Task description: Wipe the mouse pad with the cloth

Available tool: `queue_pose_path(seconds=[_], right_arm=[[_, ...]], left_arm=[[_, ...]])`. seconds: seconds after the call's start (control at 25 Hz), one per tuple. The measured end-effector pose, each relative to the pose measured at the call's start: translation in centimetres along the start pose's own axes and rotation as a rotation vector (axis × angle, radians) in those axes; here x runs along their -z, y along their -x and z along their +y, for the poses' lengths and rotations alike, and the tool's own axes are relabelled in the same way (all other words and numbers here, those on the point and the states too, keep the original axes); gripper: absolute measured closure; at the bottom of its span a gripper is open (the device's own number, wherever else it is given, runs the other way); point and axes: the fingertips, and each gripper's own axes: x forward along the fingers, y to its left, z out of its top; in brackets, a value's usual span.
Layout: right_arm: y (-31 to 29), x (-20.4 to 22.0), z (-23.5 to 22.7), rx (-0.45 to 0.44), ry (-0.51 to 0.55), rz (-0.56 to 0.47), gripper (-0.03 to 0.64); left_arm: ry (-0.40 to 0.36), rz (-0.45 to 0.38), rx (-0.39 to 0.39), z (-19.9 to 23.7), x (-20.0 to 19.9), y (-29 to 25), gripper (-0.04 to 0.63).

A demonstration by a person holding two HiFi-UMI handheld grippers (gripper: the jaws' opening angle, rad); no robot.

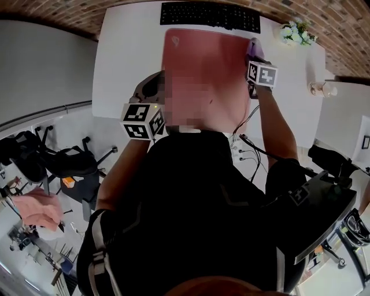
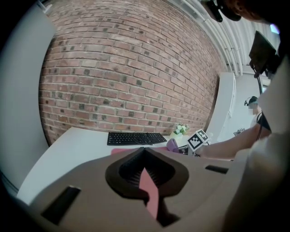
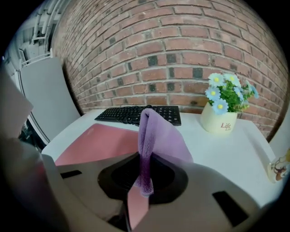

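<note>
Pinching the purple cloth (image 3: 156,136) upright in its closed jaws, the right gripper (image 3: 144,181) hangs over the pink mouse pad's (image 3: 104,142) far right edge, the pad spreading left and nearer across the tabletop (image 3: 226,154), while the left gripper (image 2: 146,179), jaws nearly together and empty, sits at its near left.

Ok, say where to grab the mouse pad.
I'd pinch the mouse pad at its near left edge, the left gripper coming in low from the left. It lies flat, so only the thin rim offers grip; the keyboard crowds the far edge and the cloth sits over the right.
</note>
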Motion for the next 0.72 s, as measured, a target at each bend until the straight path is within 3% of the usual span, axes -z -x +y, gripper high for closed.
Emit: queue_pose_path(seconds=[0.72], right_arm=[[-4.2, -1.2, 11.9, -0.205, 0.093, 0.053, 0.563]], left_arm=[[0.073, -0.02, -0.109, 4.4, 1.0, 3.6, 0.594]])
